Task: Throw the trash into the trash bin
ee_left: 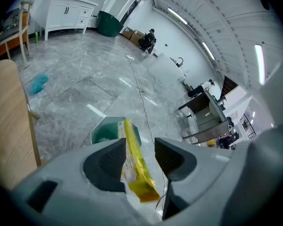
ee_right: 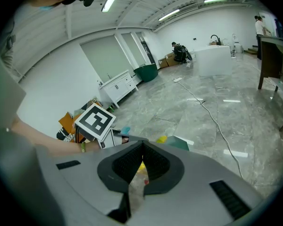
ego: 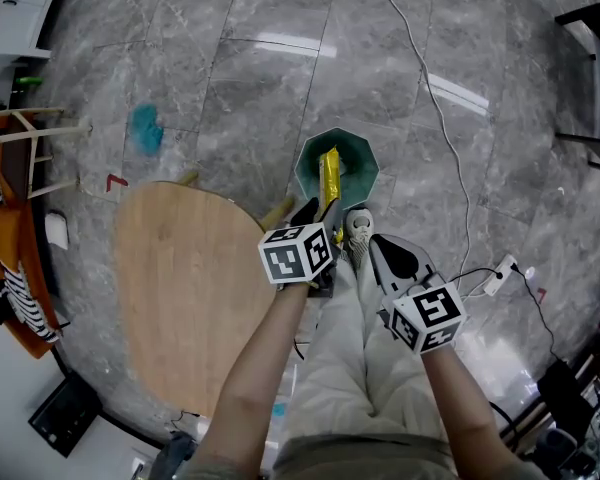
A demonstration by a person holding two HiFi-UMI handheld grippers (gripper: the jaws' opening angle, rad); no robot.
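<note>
Left gripper (ee_left: 139, 150) gapes, yellow wrapper (ee_left: 136, 166) loose between its jaws over the trash bin (ee_left: 100, 132); right gripper (ee_right: 141, 147) pinches, seemingly, a clear wrapper (ee_right: 134, 186).

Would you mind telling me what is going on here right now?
A person standing over a green trash bin on the floor is throwing away trash with two handheld grippers. The left gripper has its jaws apart with a yellow wrapper between them, over the bin's opening. The right gripper, beside it, is shut on a crumpled clear wrapper, not yet dropped.
</note>
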